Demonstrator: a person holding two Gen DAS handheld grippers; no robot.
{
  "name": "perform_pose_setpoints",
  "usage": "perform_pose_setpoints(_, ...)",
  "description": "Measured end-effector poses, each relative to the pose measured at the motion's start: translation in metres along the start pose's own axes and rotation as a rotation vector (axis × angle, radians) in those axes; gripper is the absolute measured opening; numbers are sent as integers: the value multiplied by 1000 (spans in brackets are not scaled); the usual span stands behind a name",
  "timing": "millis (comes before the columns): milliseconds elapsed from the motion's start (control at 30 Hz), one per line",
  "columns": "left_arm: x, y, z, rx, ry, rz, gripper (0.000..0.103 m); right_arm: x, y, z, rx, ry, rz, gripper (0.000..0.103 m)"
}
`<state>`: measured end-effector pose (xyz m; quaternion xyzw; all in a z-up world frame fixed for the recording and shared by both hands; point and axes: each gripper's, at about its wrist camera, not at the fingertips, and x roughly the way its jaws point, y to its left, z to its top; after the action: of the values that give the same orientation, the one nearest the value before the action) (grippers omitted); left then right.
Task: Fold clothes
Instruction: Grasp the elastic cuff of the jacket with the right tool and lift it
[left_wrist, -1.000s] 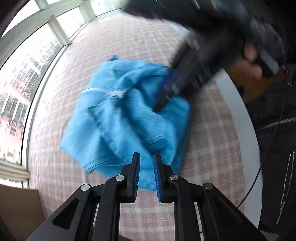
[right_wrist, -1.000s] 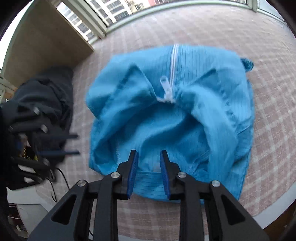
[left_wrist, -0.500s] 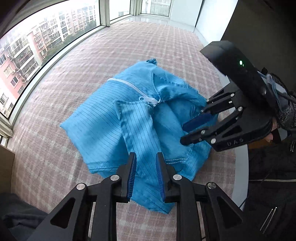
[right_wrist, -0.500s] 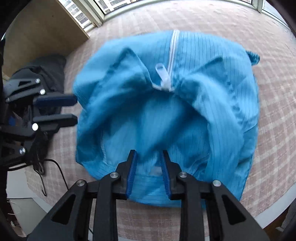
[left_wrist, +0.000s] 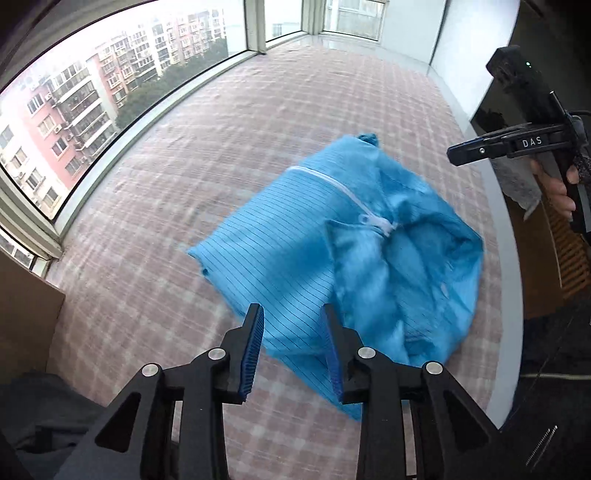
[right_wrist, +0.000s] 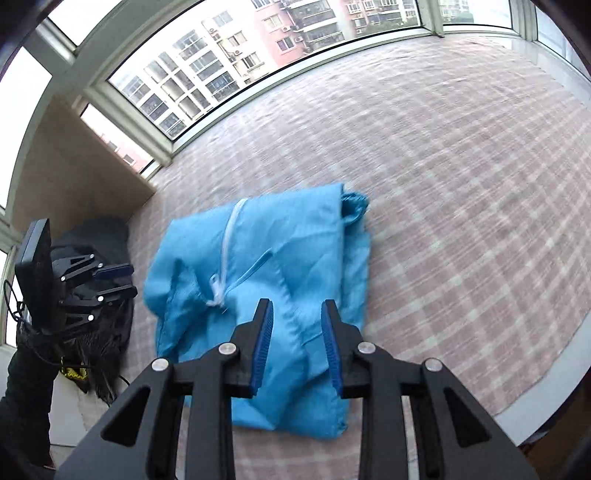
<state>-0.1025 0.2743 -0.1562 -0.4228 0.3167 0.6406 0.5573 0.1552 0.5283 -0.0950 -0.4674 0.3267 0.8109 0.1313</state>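
Left wrist view: blue zip-front garment lies bunched on the checked surface, white zipper marking its long axis, running away and leftward. Left hand-held gripper is held parted and empty, just over the near hem, the nearer one. Right hand-held gripper is likewise parted, holding nothing, above the collar end.

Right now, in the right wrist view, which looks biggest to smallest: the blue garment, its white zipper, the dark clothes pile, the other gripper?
1. Blue garment
2. Dark clothes pile and left gripper: look alike, and they overlap, so unranked
3. White zipper, smallest
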Motion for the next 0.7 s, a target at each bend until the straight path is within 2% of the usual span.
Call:
perform_pose_setpoints(100,29,12,7,-49,20,14,30,1,-25,26,25,-40,-58,27)
perform_pose_setpoints(167,50,17,0,-67,65,11,30,12,-35,37,24,-41,-90,27)
perform_pose_setpoints(233,49,24,-15,-73,112,4,30,21,-46,46,34,-39,-106,27)
perform_pose_setpoints(300,48,23,-18,-73,109,10,30,28,-55,49,73,-16,-55,27)
perform_pose_setpoints(467,1,41,-15,-170,14,26,30,45,-79,57,170,41,73,27)
perform_pose_setpoints(567,-17,45,-16,-188,-13,42,30,56,-94,62,229,75,149,27)
perform_pose_setpoints(700,-5,47,-12,-185,8,39,30,75,-100,65,247,140,256,27)
